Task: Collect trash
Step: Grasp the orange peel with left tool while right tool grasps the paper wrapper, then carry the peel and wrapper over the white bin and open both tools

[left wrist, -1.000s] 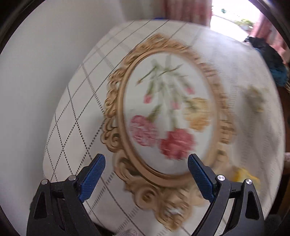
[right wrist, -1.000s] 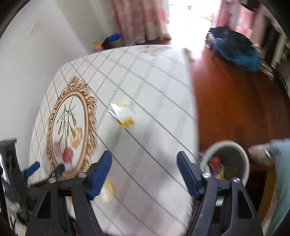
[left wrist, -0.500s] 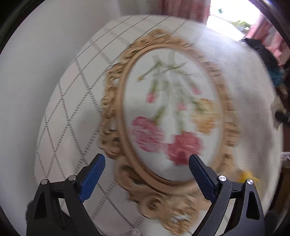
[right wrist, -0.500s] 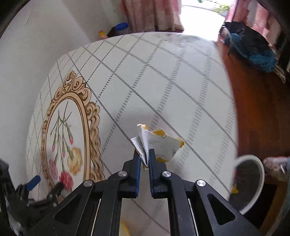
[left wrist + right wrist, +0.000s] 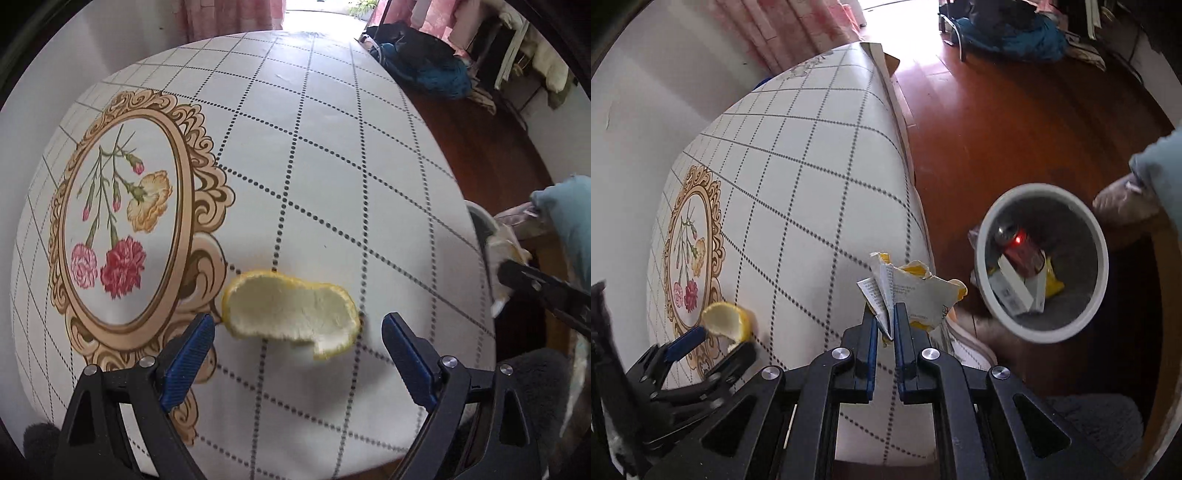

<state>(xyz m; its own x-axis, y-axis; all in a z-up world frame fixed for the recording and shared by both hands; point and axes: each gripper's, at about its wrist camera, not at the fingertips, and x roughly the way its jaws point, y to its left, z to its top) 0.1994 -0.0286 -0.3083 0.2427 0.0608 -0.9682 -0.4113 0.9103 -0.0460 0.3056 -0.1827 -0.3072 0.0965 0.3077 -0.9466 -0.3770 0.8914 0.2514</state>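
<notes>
A yellow citrus peel (image 5: pixel 291 310) lies pith-up on the white checked tablecloth (image 5: pixel 332 166), just ahead of my open left gripper (image 5: pixel 297 338), between its blue pads. The peel also shows in the right wrist view (image 5: pixel 727 319). My right gripper (image 5: pixel 885 317) is shut on a torn white and yellow paper wrapper (image 5: pixel 916 291) and holds it above the table's right edge, left of the white trash bin (image 5: pixel 997 306) on the floor. The bin holds a red can (image 5: pixel 1023 251) and white cartons.
A gold-framed flower print (image 5: pixel 122 229) marks the cloth at the left. The wall runs along the table's left side. Wooden floor (image 5: pixel 1015 122) lies to the right, with a blue heap (image 5: pixel 1015 37) at the back. A person's foot (image 5: pixel 1123 206) stands by the bin.
My left gripper swung right from over the flower print to the peel. My right gripper closed on the wrapper, lifted it and carried it right toward the bin.
</notes>
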